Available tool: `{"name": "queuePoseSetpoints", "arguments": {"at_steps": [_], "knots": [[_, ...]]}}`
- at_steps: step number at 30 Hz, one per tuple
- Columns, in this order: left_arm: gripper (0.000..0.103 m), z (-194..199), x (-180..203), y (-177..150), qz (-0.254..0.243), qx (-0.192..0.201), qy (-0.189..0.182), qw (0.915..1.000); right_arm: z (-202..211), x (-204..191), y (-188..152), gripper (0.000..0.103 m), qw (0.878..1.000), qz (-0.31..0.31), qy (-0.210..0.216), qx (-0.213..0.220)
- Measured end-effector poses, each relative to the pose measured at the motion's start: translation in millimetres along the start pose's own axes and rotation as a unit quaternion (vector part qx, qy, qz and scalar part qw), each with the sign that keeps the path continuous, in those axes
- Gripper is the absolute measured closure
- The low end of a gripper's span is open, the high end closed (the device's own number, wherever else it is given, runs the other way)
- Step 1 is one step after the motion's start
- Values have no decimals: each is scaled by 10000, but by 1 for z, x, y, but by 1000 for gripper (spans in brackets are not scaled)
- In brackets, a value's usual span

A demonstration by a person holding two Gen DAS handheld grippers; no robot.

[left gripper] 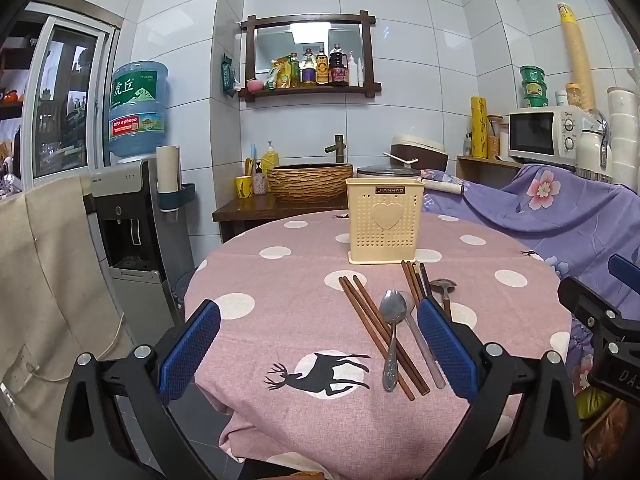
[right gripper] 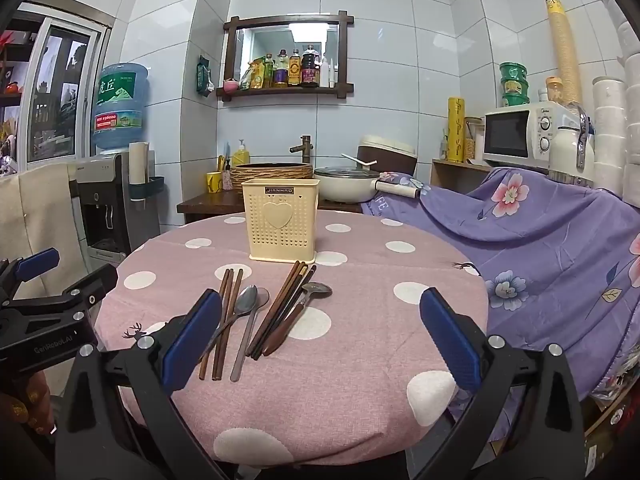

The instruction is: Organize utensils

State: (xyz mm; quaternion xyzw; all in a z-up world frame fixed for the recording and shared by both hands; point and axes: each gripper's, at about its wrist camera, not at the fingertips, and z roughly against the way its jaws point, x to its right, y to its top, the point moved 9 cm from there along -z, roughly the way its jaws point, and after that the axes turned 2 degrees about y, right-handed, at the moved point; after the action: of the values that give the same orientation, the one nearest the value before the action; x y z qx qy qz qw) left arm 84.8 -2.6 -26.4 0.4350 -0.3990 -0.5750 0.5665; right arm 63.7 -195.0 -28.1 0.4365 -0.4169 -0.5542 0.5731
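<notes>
utensils [right gripper: 256, 316]: lying flat, long axes toward holder [right gripper: 281, 218] | left gripper [left gripper: 318, 344], right gripper [right gripper: 320, 338]: fingers spread, empty

Left tool [left gripper: 318, 326] and right tool [right gripper: 320, 320] both gape wide, empty.

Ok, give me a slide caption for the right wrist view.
Open right gripper above chopsticks and spoons before a cream utensil holder.
</notes>
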Motion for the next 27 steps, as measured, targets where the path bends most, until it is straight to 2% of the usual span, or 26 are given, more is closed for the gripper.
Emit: {"name": "queuePoseSetpoints", "arguments": {"at_steps": [27], "knots": [[6,-1,-1,-2,-24,-14,4,10000,0,1,-1,5,10000,16,20,3]]}}
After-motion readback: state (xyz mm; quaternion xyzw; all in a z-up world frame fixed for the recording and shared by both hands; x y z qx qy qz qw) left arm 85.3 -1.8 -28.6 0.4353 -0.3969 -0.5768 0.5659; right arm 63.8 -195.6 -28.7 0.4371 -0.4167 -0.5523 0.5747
